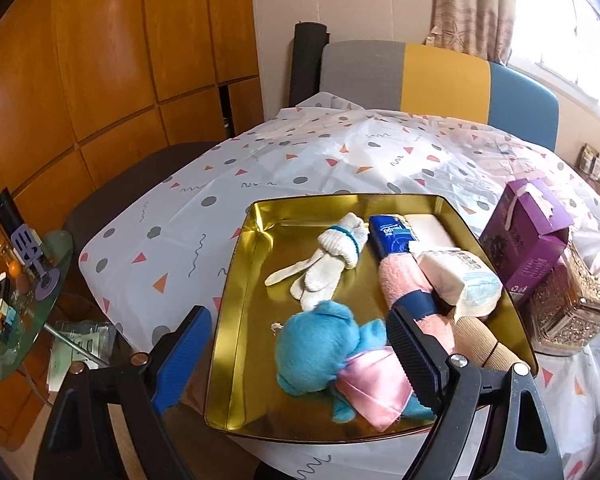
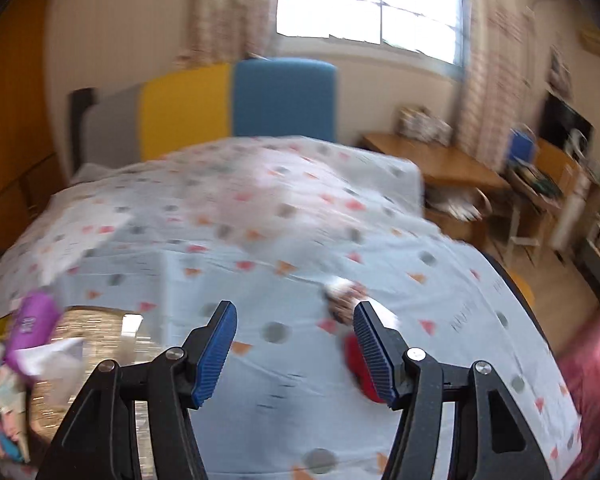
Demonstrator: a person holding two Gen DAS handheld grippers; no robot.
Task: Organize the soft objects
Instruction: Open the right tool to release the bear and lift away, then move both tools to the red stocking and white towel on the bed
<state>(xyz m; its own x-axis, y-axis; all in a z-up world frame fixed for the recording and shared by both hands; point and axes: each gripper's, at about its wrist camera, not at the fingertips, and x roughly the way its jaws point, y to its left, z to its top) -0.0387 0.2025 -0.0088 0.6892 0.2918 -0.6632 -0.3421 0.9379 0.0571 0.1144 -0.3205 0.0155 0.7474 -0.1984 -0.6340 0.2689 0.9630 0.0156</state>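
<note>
Soft objects are mostly piled in the gold tray point(image 1: 236, 320) right in front of your left gripper point(image 1: 300, 336), which hangs wide open with nothing between its pads. Nearest to you in the tray is the blue plush toy point(image 1: 320, 344) with a pink satin bit, lying just inside the near edge and partly behind the right-hand finger. Next to it on the right is a rolled pink towel point(image 1: 404, 284) with a dark blue band, and a white tissue pack point(image 1: 456, 280) leaning against it. A bit further in sits the white glove point(image 1: 328, 264), on its own in the middle, and past that a blue tissue packet point(image 1: 392, 236) touching the towel's far end. Just beside the tray's right wall you've got a purple box point(image 1: 528, 236) and a glittery gold container point(image 1: 572, 312).

Your right gripper point(image 2: 296, 348) is also spread open and holding nothing, hovering over the patterned cloth on the desk point(image 2: 260, 240). That view is blurry, but there's a red thing point(image 2: 354, 364) peeking out behind the right-hand finger, sitting on the cloth. Way at the back is the grey, yellow and blue chair point(image 1: 440, 80).
</note>
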